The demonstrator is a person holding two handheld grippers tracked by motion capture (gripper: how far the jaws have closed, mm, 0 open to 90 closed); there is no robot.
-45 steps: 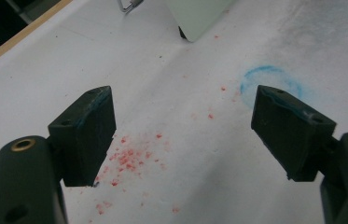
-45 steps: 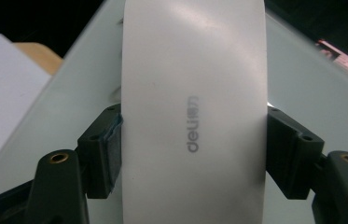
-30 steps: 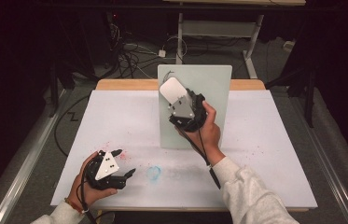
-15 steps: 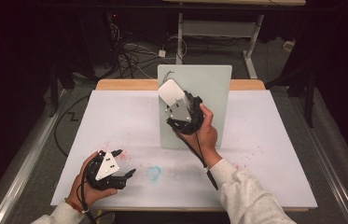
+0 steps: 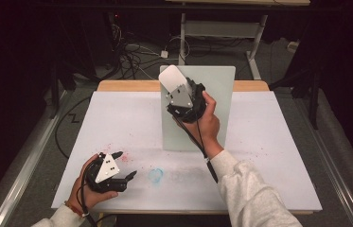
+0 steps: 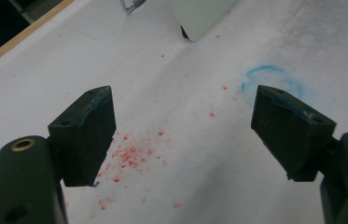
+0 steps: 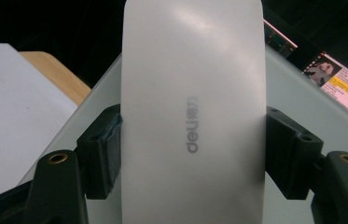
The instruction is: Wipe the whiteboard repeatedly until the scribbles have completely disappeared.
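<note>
The right gripper (image 5: pixel 176 90) is clamped on a white deli eraser (image 5: pixel 172 78), held up over the far edge of the table (image 5: pixel 269 142), above the pale green board (image 5: pixel 216 85). Its own camera shows both jaws pressed against the eraser's sides and the printed logo. The left gripper (image 5: pixel 126 176) rests near the front left corner, jaws wide apart; its view picks up red crumbs (image 6: pixel 132 156) and a blue ring smudge (image 6: pixel 272 77).

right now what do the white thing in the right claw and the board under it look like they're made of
White block: looks like smooth matte plastic, with soft sheen, rounded corners and a printed grey logo; possibly an eraser. The right claw clamps its sides. Pale green board: a flat, thin, rigid sheet with an even dull surface, probably plastic or coated board.
</note>
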